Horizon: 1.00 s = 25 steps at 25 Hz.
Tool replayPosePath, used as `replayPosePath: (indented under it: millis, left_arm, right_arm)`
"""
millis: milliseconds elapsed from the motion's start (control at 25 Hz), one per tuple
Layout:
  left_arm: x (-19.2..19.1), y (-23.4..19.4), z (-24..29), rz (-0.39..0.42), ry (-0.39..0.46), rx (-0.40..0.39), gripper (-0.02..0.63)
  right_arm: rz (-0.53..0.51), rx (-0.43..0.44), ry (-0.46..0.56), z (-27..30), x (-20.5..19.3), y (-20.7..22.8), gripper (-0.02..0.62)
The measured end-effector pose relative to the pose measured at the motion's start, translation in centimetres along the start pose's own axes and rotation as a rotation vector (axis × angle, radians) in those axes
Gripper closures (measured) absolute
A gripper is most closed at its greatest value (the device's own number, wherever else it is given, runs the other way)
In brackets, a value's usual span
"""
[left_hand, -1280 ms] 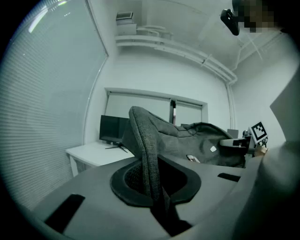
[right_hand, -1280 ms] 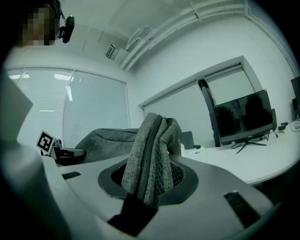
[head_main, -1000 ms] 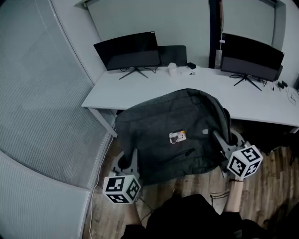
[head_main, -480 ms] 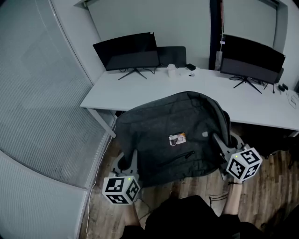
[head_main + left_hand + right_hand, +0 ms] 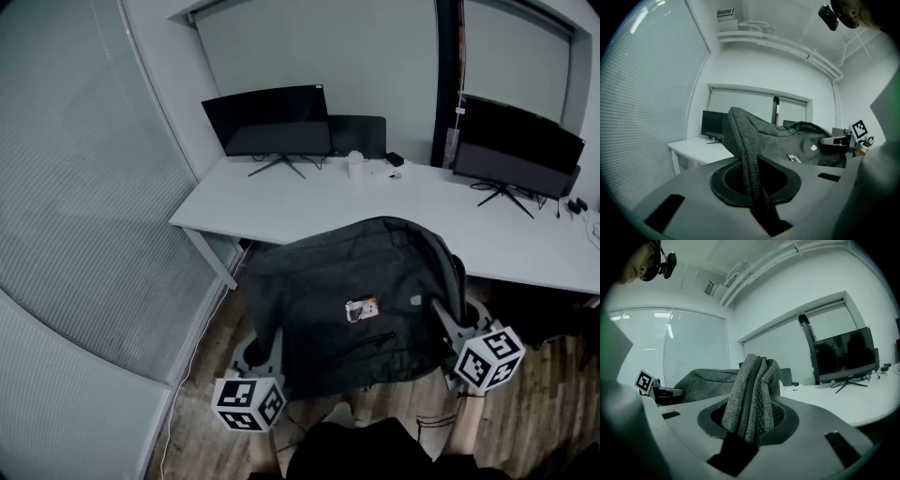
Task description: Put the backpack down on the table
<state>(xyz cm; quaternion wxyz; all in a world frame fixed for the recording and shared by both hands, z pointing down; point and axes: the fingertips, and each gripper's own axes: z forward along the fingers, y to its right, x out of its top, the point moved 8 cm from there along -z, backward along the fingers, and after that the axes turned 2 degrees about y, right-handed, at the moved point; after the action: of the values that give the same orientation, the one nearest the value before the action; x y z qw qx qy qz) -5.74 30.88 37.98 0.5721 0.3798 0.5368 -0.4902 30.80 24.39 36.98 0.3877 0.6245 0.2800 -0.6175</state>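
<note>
left claw (image 5: 263, 344): pinches a thin edge of the grey backpack (image 5: 347, 281) | right claw (image 5: 442, 315): clamps its bunched zipper seam | backpack: spread between both, beside the white counter (image 5: 281, 212)

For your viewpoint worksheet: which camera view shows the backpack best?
The head view: the backpack shows nearly whole. The left gripper view shows a pinched edge and its upper side; the right gripper view, mostly bunched fabric.

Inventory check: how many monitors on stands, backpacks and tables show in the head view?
monitors on stands: 2
backpack: 1
table: 1
Total: 4
</note>
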Motion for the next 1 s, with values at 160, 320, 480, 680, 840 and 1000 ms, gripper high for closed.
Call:
replayPosePath:
  millis: [160,320,480,680,840,1000]
  left_arm:
    - [0.3,-0.3,0.3,0.000,-0.006,0.020,0.563]
    - [0.2,-1.5,1.3,-0.013,-0.019,0.023,0.563]
    - [0.5,-3.9,4.5,-0.025,-0.039,0.017,0.563]
    - [0.1,-3.6,4.7,-0.030,-0.032,0.035,0.563]
    - [-0.7,-3.9,5.4,-0.036,-0.034,0.039,0.563]
    - [0.5,-7.7,9.4,-0.041,-0.040,0.029,0.563]
  right_arm:
    - [0.001,0.017,-0.006,1.0,0.1,0.3,0.485]
    - [0.010,0.019,-0.019,2.8,0.0,0.4,0.485]
    - [0.012,0.008,-0.042,6.6,0.2,0.9,0.485]
    - [0.008,0.027,-0.037,7.0,-0.1,1.6,0.485]
    - [0.000,0.026,-0.049,7.9,-0.6,1.9,0.485]
    - [0.003,0.012,-0.053,12.9,0.1,2.1,0.485]
